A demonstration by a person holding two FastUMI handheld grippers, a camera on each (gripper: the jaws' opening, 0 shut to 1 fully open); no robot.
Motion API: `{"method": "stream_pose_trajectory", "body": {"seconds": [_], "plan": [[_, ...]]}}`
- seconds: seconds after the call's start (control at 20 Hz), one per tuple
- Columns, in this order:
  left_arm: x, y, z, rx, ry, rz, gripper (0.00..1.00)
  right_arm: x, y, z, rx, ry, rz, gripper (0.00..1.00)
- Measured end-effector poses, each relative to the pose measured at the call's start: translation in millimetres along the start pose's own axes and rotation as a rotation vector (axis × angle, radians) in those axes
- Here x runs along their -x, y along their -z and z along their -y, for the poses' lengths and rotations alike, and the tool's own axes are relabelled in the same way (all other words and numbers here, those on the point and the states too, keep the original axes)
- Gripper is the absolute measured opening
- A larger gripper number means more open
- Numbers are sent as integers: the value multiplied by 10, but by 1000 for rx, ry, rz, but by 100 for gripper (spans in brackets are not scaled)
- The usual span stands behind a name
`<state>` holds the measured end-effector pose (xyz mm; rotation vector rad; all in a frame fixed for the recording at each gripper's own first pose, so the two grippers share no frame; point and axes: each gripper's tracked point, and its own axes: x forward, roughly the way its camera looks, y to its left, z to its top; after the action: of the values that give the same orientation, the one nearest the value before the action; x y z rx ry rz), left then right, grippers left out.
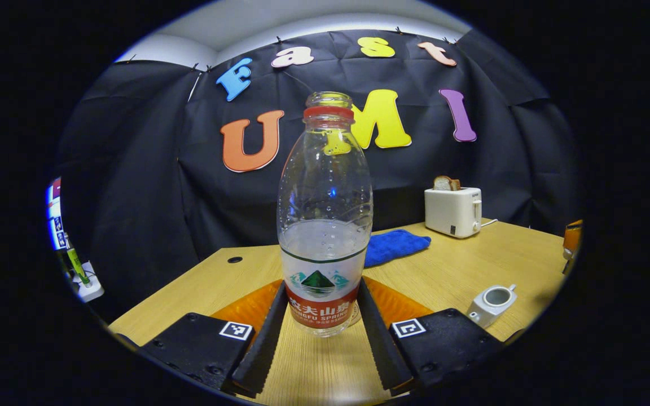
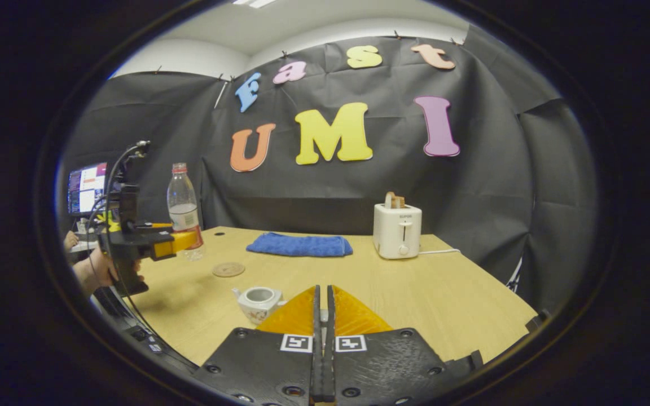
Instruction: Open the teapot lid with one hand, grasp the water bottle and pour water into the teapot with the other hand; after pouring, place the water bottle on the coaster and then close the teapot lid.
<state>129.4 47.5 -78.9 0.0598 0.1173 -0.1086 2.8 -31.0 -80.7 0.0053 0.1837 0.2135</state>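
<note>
Left tongs (image 1: 320, 332) clamp the bottle (image 1: 324, 225) upright for pouring into the lidless teapot (image 2: 258, 301); right tongs (image 2: 323, 338) sit closed, seemingly empty.

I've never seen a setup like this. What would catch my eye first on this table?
Probably the clear water bottle, uncapped and partly full, standing upright between the left gripper and its jaws at the table's near edge. Next, the small white teapot with its lid off, just ahead of the right gripper. Farther back sit a blue cloth and a white toaster.
</note>
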Motion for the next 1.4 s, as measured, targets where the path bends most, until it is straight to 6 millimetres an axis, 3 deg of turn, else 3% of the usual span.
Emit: {"method": "stream_pose_trajectory", "body": {"seconds": [0.3, 0.5, 0.9, 1.4], "plan": [[-535, 196, -30, 81, 32, -42, 75, -92, 128, 121, 7, 33, -29, 0], [-751, 351, 42, 103, 60, -64, 75, -172, 178, 131, 7, 37, -44, 0], [-875, 533, 98, 105, 64, -122, 77, -242, 233, 118, 13, 34, -60, 0], [-854, 606, 118, 68, 56, -169, 82, -197, 191, 114, 22, 37, -49, 0]]}}
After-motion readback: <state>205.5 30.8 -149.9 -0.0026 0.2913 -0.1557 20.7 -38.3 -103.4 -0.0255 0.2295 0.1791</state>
